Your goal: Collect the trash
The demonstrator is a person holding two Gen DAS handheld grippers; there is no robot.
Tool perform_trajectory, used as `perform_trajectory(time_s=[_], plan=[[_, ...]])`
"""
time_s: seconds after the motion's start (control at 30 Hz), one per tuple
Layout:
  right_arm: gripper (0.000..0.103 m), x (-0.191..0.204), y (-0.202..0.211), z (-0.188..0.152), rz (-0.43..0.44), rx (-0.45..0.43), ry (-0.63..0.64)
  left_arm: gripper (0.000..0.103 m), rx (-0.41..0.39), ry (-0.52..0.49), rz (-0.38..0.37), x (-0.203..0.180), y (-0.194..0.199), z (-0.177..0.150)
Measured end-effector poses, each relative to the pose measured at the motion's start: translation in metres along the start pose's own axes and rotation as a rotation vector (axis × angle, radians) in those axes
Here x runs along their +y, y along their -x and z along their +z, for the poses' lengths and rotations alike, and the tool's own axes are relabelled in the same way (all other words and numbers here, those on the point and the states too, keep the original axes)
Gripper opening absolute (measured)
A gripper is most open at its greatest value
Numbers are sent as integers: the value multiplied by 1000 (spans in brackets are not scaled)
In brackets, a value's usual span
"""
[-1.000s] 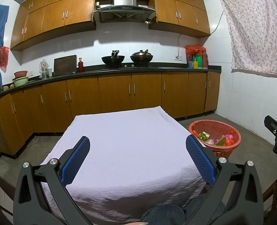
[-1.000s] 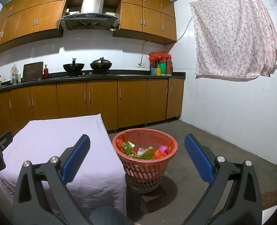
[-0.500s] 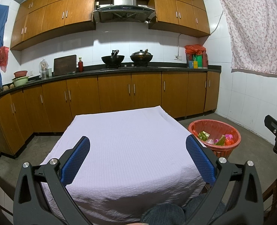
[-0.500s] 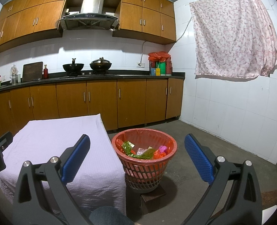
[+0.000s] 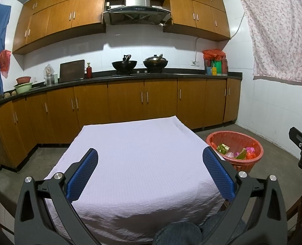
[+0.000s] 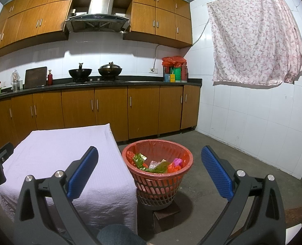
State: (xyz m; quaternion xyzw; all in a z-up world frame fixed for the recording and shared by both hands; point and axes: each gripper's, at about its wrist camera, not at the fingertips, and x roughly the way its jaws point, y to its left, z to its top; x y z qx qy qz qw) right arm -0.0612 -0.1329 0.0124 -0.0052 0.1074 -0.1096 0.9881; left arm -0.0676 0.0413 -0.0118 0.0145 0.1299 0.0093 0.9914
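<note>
In the foreground of both wrist views, hanging wide apart and gripping nothing: left gripper [image 5: 149,173] over the lavender tablecloth [image 5: 134,159], right gripper [image 6: 149,172] aimed past the table's corner at the red basket [image 6: 161,185]. Just below, showing at the bottom edge, a denim-clad knee [image 5: 177,233]. Lying bare, the cloth, with no litter showing anywhere on it. Sitting just beside the table on a small dark block [image 6: 167,211] on the concrete floor, the basket, lined with a red bag and holding the trash [image 6: 157,164]: green, pink, orange and clear wrappers heaped inside.

Judging from this, looking finished or nearly so, nothing left to pick up within sight; possibly only pulling back or bagging remaining.

Farther off, standing along the dark counter [image 5: 130,76]: two woks [image 5: 124,64], a red bottle [image 5: 89,71], a cutting board [image 5: 72,70], coloured containers [image 5: 215,65]. Hanging on the right wall, a floral cloth [image 6: 255,38]. No writing readable anywhere; labels too small to make out.
</note>
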Motion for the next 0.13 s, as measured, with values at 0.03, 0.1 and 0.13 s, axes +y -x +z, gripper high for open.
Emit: perform_trajectory(time_s=[0.03, 0.1, 0.13], plan=[[99, 0, 0, 0, 0, 0, 0, 101, 1, 1, -1, 0, 0, -1], [99, 0, 0, 0, 0, 0, 0, 101, 1, 0, 1, 0, 0, 0], [99, 0, 0, 0, 0, 0, 0, 101, 0, -1, 1, 0, 1, 0]])
